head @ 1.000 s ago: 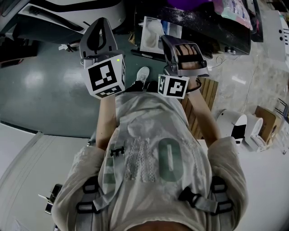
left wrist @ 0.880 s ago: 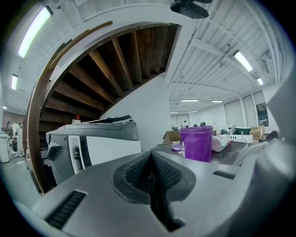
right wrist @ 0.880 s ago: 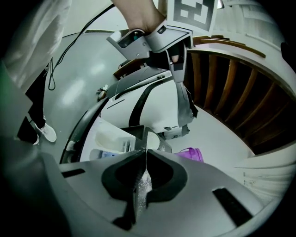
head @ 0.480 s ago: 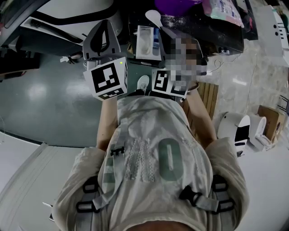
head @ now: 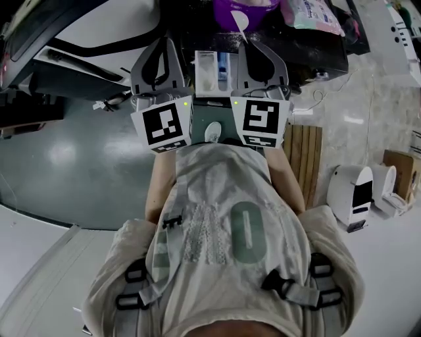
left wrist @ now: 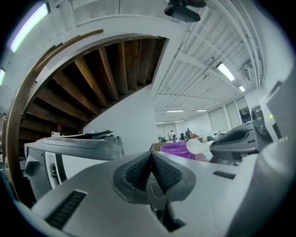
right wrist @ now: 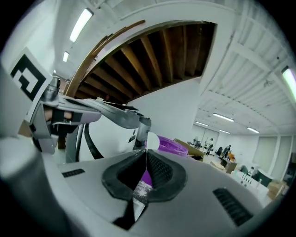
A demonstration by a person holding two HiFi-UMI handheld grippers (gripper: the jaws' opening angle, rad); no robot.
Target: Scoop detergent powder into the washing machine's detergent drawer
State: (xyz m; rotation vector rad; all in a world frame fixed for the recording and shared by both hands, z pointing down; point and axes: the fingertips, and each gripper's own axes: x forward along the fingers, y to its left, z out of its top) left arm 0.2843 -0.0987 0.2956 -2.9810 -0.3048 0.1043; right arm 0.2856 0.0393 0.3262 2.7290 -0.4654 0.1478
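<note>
Pinches scoop [head: 239, 20] in right gripper [right wrist: 146, 162], handle pointing straight ahead toward tub [head: 229, 9], drawer [head: 209, 66] just left, between it and pressed-together, empty left gripper [left wrist: 151, 159].

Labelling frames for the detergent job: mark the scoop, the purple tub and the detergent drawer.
scoop [head: 239, 20], head view, on its white bowl.
purple tub [head: 222, 11], head view, on its near wall.
detergent drawer [head: 205, 66], head view, on its left compartment.
</note>
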